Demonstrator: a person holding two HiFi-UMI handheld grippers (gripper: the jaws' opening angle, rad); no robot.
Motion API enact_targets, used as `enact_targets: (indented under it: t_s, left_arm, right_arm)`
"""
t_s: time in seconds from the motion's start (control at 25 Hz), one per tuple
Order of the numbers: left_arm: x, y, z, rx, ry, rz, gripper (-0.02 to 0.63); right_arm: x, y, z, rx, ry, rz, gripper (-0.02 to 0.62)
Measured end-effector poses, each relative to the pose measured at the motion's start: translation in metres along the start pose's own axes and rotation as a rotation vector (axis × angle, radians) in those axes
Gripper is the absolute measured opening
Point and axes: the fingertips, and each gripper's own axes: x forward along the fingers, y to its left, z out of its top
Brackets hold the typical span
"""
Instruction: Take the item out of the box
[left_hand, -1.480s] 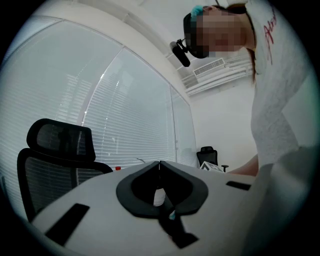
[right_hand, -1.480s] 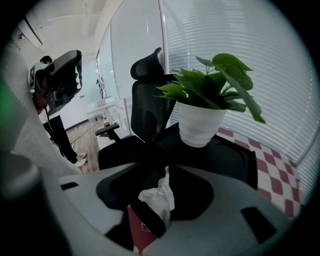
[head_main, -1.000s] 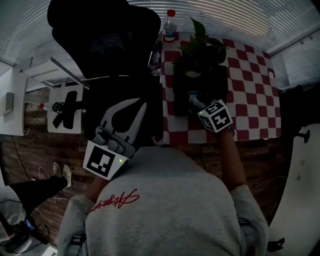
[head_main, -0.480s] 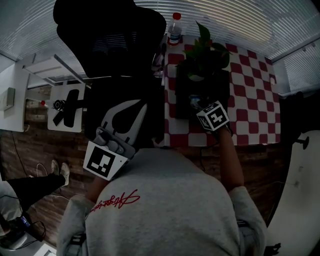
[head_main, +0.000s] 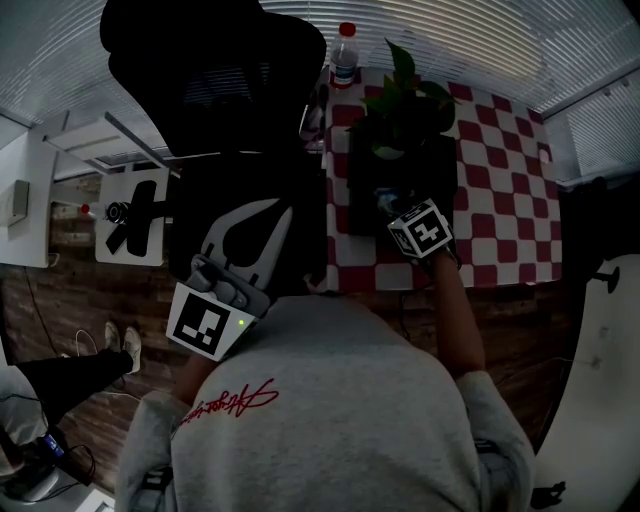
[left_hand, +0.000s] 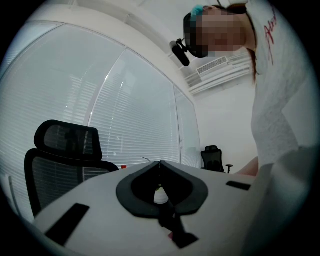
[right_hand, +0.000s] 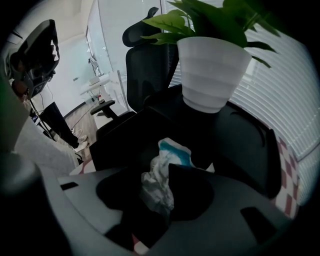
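A black box (head_main: 352, 195) stands on the red-and-white checkered table (head_main: 500, 180). My right gripper (head_main: 386, 206) reaches into it from the near side. In the right gripper view this gripper (right_hand: 162, 186) is shut on a crumpled white-and-teal packet (right_hand: 170, 157), which sticks up between the jaws above the box's dark inside (right_hand: 240, 142). In the head view the packet (head_main: 384, 198) shows only as a small pale spot. My left gripper (head_main: 270, 225) is held close to my chest, away from the table. Its jaws (left_hand: 159, 166) are shut with nothing between them.
A white pot (right_hand: 212, 75) with a green plant (head_main: 405, 95) stands at the box's far end. A plastic bottle (head_main: 343, 52) is at the table's far left corner. A black office chair (head_main: 215, 90) stands left of the table. Someone's legs (head_main: 60, 380) are at the lower left.
My right gripper has shifted a little to the left over the box with the packet in its jaws. The left gripper has stayed where it was.
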Motion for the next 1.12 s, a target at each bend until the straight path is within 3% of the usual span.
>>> enact_targets:
  t_s: [0.56,1.12]
  left_arm:
    - [0.007,-0.010,-0.004,-0.014,0.004,-0.036,0.017]
    - [0.005,-0.016,0.000,-0.012,-0.004,-0.060,0.017]
  right_arm:
    - [0.002,-0.004,0.000,-0.048,-0.006,-0.053,0.117]
    - [0.002,-0.004,0.000,-0.082,-0.015,-0.066,0.091]
